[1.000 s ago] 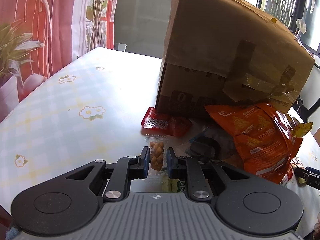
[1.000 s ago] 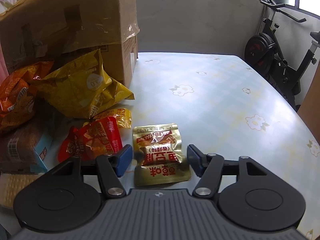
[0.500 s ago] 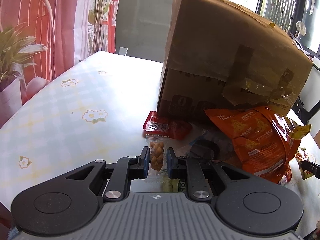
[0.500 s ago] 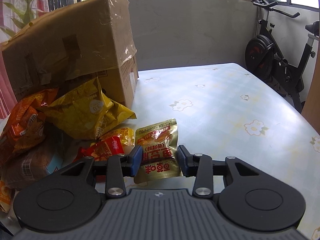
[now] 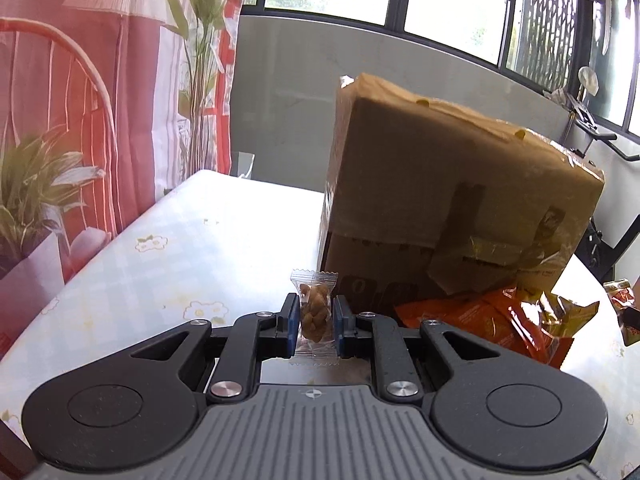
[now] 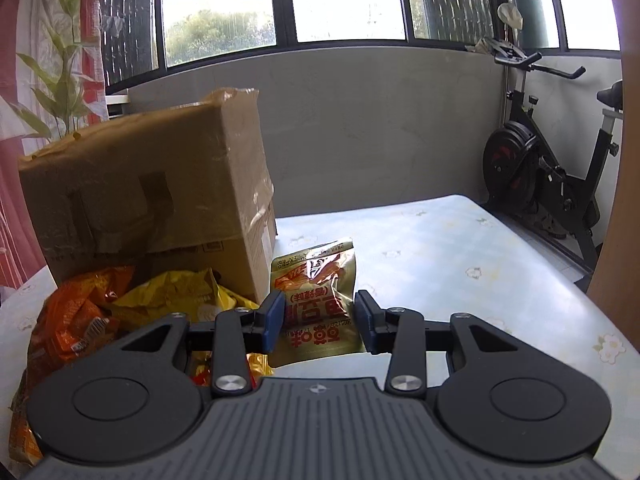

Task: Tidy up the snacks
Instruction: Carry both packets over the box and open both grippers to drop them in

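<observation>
Left hand-held gripper (image 5: pixel 314 322) has its blue pads pinching a small clear plastic packet of golden-brown twisted snacks (image 5: pixel 315 312), and the packet is now up in the air, lifted clear of the table with the pale checked, flower-printed cloth (image 5: pixel 168 248); a second ago it lay flat on that cloth. It hangs just in front of the big taped brown cardboard box (image 5: pixel 448 200), at the box's near left corner.

Over to the right hand-held gripper (image 6: pixel 319 322): a second ago its blue pads stood wide around the shiny gold foil pouch with red lettering (image 6: pixel 318 300); now they squeeze it from both sides and it too is raised off the table, hanging near the box's right corner.

At the foot of the box, the crinkled orange chip bag (image 6: pixel 76 312) and the yellow chip bag (image 6: pixel 180 300) sit in a heap.

Both picks look done, so I'd judge the carry to the box comes next.
</observation>
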